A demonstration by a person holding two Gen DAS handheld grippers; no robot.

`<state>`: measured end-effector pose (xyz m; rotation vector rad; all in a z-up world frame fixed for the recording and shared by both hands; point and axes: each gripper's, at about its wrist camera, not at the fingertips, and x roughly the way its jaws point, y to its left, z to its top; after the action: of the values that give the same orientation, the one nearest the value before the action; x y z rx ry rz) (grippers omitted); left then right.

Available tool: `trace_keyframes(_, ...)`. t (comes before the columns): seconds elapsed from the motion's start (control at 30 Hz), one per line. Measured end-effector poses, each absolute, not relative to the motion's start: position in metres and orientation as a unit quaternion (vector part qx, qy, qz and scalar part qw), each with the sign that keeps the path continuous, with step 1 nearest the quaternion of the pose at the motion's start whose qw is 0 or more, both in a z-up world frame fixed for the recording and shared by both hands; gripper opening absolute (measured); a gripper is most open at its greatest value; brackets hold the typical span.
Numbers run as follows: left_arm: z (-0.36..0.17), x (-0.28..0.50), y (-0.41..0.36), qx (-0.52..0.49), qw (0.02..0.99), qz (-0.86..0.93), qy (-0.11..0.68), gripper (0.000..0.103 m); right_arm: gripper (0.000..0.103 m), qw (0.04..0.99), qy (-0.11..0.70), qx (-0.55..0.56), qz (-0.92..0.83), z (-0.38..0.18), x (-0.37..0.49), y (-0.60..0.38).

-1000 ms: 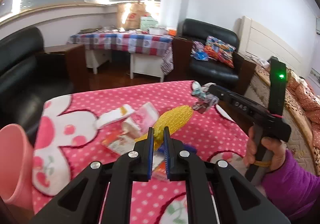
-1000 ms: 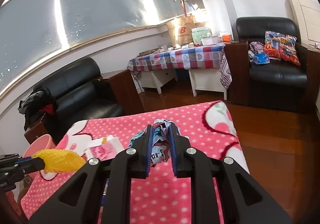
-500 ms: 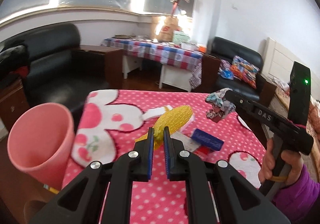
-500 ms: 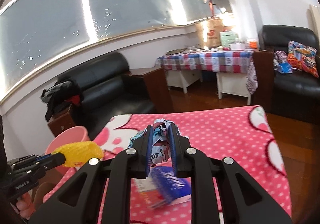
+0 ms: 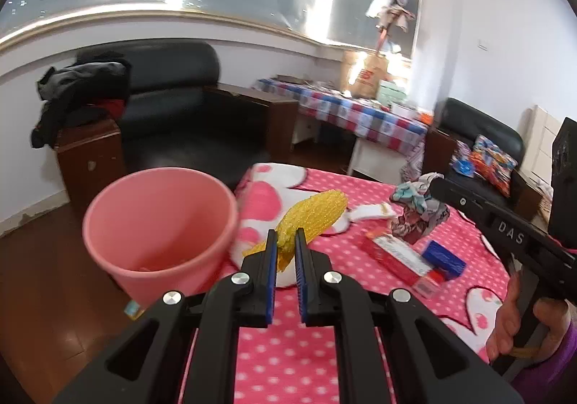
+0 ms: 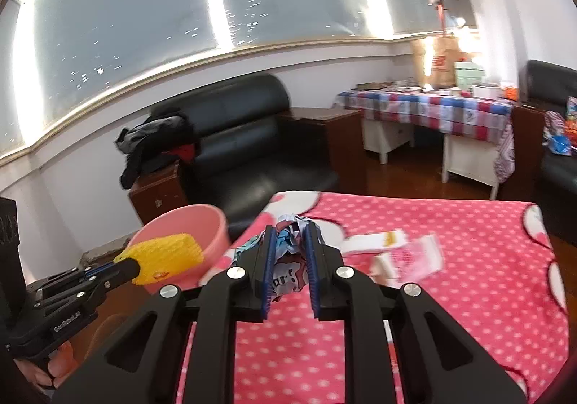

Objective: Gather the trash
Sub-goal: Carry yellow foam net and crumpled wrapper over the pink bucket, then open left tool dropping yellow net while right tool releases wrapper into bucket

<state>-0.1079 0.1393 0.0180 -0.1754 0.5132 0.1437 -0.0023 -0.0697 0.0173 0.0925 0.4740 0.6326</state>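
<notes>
My left gripper [image 5: 286, 244] is shut on a yellow textured wrapper [image 5: 312, 216], held in the air just right of the pink bin [image 5: 158, 234] that stands off the table's left edge. My right gripper [image 6: 289, 242] is shut on a crumpled printed wrapper [image 6: 288, 260] above the pink spotted tablecloth [image 6: 450, 296]. In the right wrist view the left gripper [image 6: 124, 265] carries the yellow wrapper [image 6: 167, 258] in front of the pink bin [image 6: 187, 227]. In the left wrist view the right gripper [image 5: 434, 187] holds the crumpled wrapper [image 5: 420, 209] over the cloth.
On the tablecloth [image 5: 306, 350] lie a red and white packet [image 5: 400, 256], a blue box [image 5: 443, 256] and a white wrapper [image 5: 368, 212]. Pink and white packets [image 6: 407, 256] show in the right wrist view. A black sofa [image 6: 245, 137] and a wooden cabinet [image 5: 90, 159] stand behind the bin.
Both grippers have swung left across the table with their wrappers still held. The pink bin has come from the left edge of the views to close by the left gripper.
</notes>
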Motion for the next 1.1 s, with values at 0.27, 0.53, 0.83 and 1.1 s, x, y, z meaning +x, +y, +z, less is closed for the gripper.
trace_keyframes(0.27, 0.012, -0.119, 0.187, -0.113, 0.954, 0.128, 0.246, 0.009, 0.017, 0.903, 0.232, 0.036, 0.36, 0.023, -0.005, -0.011)
trace_keyframes(0.53, 0.001, -0.124, 0.229, -0.136, 0.944, 0.173, 0.245, 0.009, 0.017, 0.887, 0.239, 0.016, 0.395, 0.022, -0.001, 0.05)
trace_keyframes(0.83, -0.018, -0.117, 0.267, -0.152, 0.931, 0.2, 0.265, 0.009, 0.017, 0.869, 0.266, -0.008, 0.418, 0.002, 0.007, 0.111)
trace_keyframes(1.1, -0.034, -0.108, 0.286, -0.153, 0.922, 0.205, 0.289, 0.009, 0.017, 0.862, 0.292, -0.016, 0.414, -0.018, 0.015, 0.138)
